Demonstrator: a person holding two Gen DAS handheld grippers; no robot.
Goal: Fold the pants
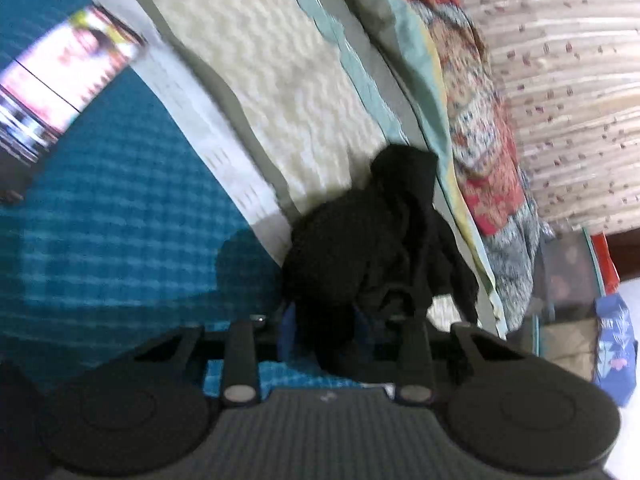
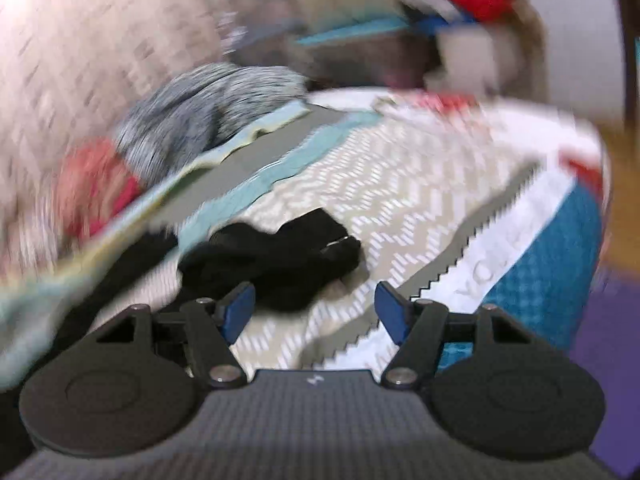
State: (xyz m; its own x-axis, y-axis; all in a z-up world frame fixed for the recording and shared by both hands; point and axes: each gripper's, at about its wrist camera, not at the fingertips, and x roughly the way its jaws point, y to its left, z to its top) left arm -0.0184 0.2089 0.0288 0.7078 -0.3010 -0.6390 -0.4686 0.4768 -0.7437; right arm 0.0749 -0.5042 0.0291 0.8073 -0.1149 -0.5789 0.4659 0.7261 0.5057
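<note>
Left wrist view first: we've got the black pants (image 1: 372, 248) bunched into a crumpled, soft heap right at the tips of our left tongs (image 1: 326, 320). The fabric drapes over the gap between the fingers, so the blue pads are almost totally buried. The arms stand close together with cloth between them, so we read it as the left tongs clamped on the pants. The heap sits on a cream mat (image 1: 280, 92) with a zigzag weave and a grey sawtooth border, and to the left of the tongs there's a teal waffle-textured cover (image 1: 100, 220). Off to the right runs a floral quilt edge (image 1: 480, 140) in reds and greys, plus a ribbed beige curtain-like fabric (image 1: 568, 80). Something bright and striped at the far left is too smeared to identify.

Right wrist view is really motion-blurred, especially the top and left side. Here our right tongs (image 2: 316, 308) are spread wide with nothing between the blue pads (image 2: 240, 312). The pants (image 2: 280, 260) lie just ahead of the left finger, a lumpy black pile on the same zigzag mat (image 2: 420, 192).

Only this view shows the mat's white strip with some lettering we can't read, and the clutter beyond it is just coloured smears.
</note>
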